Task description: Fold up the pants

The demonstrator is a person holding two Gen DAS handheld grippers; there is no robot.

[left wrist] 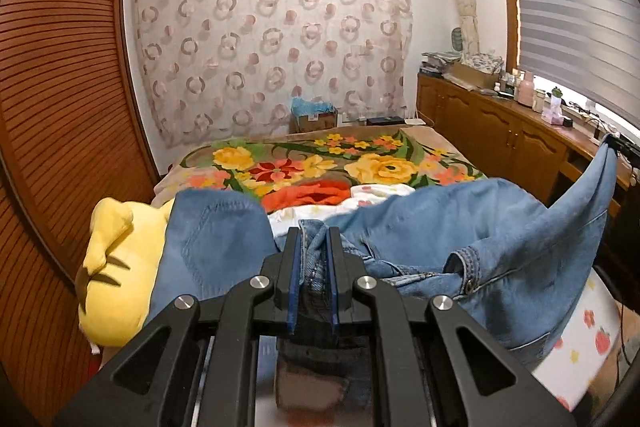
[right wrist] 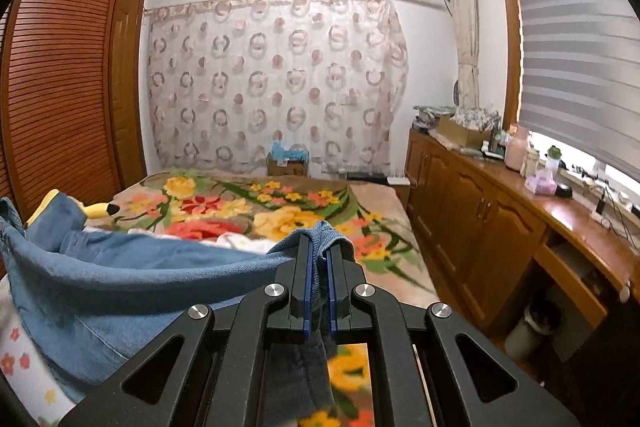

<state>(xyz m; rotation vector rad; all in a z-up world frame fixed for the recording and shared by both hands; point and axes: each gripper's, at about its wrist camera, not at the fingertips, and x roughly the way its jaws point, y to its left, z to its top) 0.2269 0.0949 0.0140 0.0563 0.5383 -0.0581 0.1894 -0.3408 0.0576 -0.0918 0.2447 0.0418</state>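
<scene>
Left wrist view: pair of light-blue denim pants (left wrist: 420,227), waistband end, bunched between the blue-padded fingers of the left gripper (left wrist: 313,239), jaws clamped together on the cloth. Metal waist button just right of the grip. Garment lifted clear above the bed, sagging across toward a far corner pinched by the right gripper (left wrist: 622,147), near the frame's right edge. Presumably held at two points so the cloth hung spread and could be laid flat for folding.

Right wrist view: right gripper (right wrist: 319,247), jaws pressed shut on a folded denim edge; which part of the pants this was could not be told with certainty.

Beneath: floral plush blanket (left wrist: 320,163) in yellow, red and green covering the bed. Yellow soft toy (left wrist: 116,267) at the left, partly overlapped by denim. Orange cloth (left wrist: 308,195) and white flowered sheet (left wrist: 372,193) beyond the pants.
</scene>
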